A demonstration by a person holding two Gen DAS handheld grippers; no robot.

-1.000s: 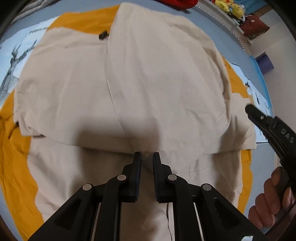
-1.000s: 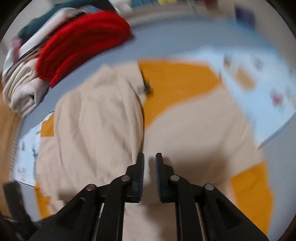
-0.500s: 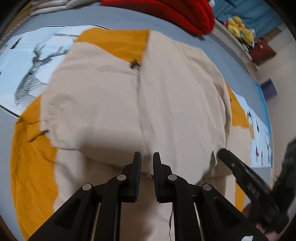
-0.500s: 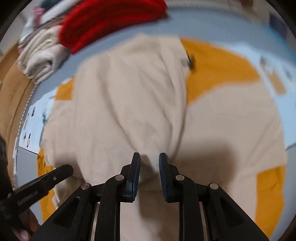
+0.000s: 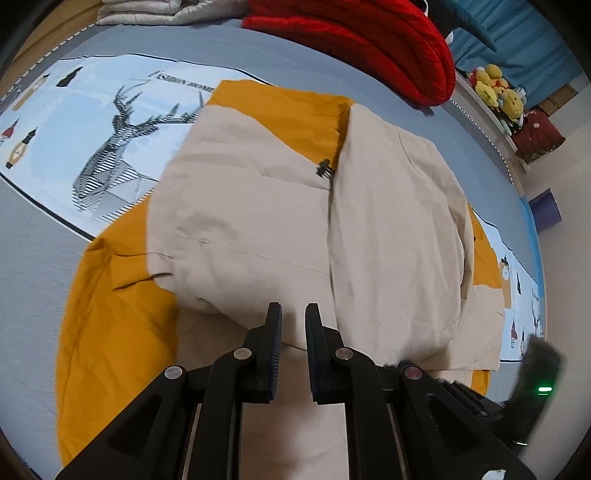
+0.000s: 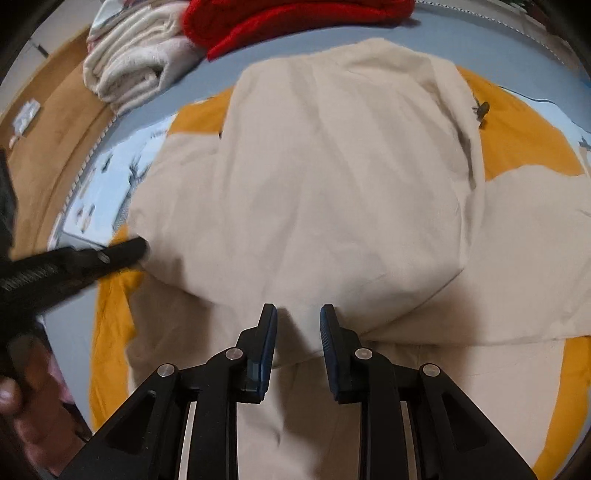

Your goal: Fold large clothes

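Since a second ago we are seeing the right gripper's fingers spread wider, while the left gripper has swung toward the jacket's left side. In the left wrist view, the beige-and-yellow jacket is lying folded on the printed bedsheet, and the left gripper is hovering over its near edge, slightly parted, holding nothing. In the right wrist view, the right gripper is standing open above the jacket; red clothing and towels are lying beyond.
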